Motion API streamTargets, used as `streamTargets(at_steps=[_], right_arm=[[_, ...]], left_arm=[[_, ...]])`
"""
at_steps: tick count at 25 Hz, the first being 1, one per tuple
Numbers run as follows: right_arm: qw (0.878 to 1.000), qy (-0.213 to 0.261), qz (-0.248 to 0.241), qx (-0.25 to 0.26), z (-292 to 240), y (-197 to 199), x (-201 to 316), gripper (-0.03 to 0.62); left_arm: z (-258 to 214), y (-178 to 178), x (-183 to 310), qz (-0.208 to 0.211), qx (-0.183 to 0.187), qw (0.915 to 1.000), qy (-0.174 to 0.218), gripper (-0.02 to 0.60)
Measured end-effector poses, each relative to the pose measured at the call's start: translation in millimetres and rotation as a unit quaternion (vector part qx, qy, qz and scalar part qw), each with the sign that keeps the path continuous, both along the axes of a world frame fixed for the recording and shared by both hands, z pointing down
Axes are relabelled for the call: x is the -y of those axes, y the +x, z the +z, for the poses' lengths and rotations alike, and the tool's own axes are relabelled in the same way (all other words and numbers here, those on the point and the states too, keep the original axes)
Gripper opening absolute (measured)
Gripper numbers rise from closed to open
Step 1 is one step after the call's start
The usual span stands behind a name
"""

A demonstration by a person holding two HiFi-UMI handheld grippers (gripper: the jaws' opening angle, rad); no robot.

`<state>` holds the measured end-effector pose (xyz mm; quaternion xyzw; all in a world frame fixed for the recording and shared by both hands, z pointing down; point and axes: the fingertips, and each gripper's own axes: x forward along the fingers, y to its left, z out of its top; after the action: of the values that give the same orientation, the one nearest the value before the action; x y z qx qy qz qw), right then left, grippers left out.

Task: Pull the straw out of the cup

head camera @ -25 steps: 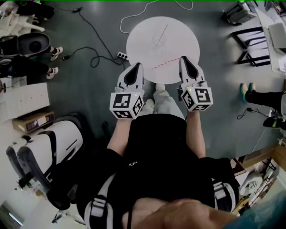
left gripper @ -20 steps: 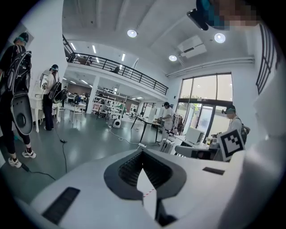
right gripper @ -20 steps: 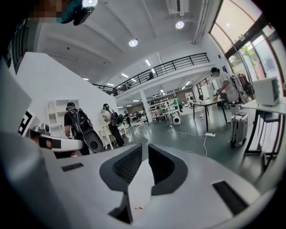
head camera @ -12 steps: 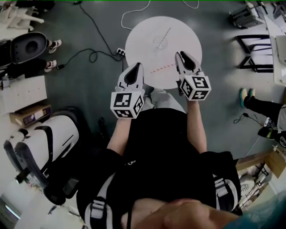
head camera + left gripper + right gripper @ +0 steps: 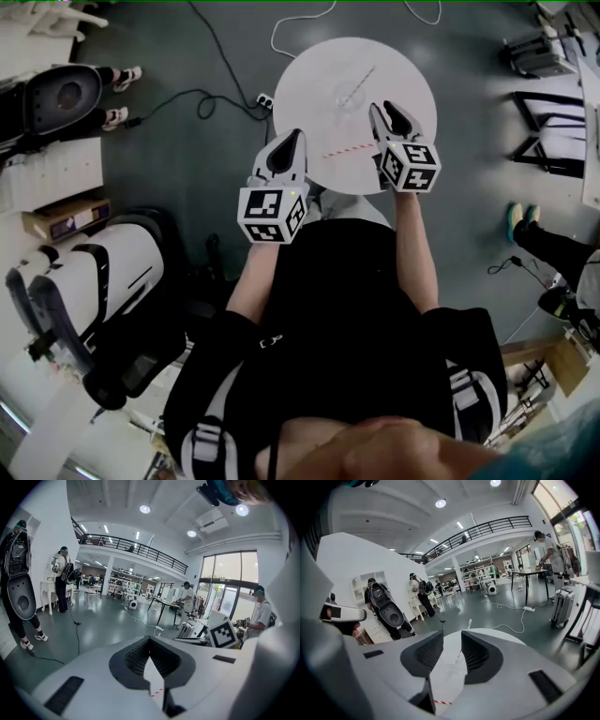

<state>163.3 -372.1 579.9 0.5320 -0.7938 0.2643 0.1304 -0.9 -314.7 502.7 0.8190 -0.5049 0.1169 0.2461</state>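
The clear cup (image 5: pixel 352 97) stands on the round white surface (image 5: pixel 309 84), a little past its middle. A pale straw (image 5: pixel 364 78) sits in the cup, with its long axis leaning up and away from the cup toward the far rim. In the right gripper view the cup (image 5: pixel 453 666) shows straight ahead through the gap, and the straw (image 5: pixel 468 623) rises beyond it.

The right hand-held gripper (image 5: pixel 382 109) is the nearer one, just on the near side of the cup and slightly to its right. Its jaws are opening, already wide apart, and nothing is between the pads. The left hand-held gripper (image 5: pixel 294 139) hangs at the near-left rim, well apart from the cup. Its tips are closed together on nothing.

A second, striped straw (image 5: pixel 347 150) lies flat on the near side of the cup, crosswise between the two grippers and free of both.

Judging from this, the right one need only go forward and up to take the leaning straw above the cup's rim, pulling along that lean.
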Motion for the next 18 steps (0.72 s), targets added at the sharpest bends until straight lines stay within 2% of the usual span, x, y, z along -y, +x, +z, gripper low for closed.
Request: streamTargets(at_steps=[6, 18], right_arm=[[1.000, -0.018, -0.013, 0.013, 33, 2, 28, 0.119], [0.997, -0.060, -0.032, 0.022, 84, -10, 62, 0.120]], left_arm=[[12, 6, 5, -0.015, 0.006, 0.9998, -0.015, -0.005], [12, 15, 10, -0.018, 0.015, 0.9995, -0.021, -0.005]])
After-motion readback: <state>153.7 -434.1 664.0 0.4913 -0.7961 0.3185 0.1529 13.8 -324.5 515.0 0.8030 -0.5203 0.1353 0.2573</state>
